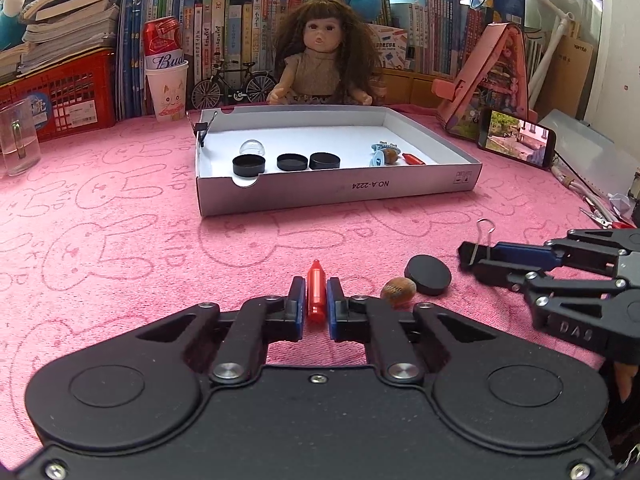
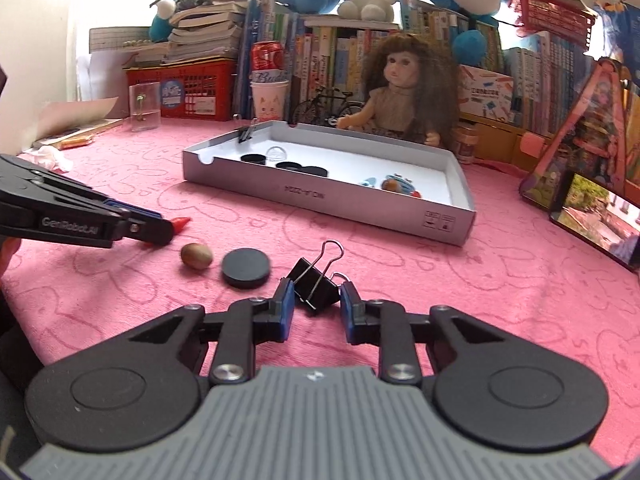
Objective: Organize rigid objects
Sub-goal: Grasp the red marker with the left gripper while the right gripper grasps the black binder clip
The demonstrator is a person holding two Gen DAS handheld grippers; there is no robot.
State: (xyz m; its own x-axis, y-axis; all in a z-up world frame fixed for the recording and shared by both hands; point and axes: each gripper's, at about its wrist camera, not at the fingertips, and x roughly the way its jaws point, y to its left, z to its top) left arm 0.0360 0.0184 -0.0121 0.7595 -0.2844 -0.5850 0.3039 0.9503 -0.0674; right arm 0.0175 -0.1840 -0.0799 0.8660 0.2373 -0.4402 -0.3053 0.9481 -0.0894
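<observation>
Black caps: four; tongs: two.

Left gripper: clamping its blue pads on a red crayon, low over the pink cloth.
Right gripper: reaching in from the right edge, its fingers closing around a black binder clip.
Loose items: a walnut and a black cap are lying between the two grippers.
White tray: sitting toward the far edge, holding three black caps.
Doll: sitting behind the tray.
</observation>
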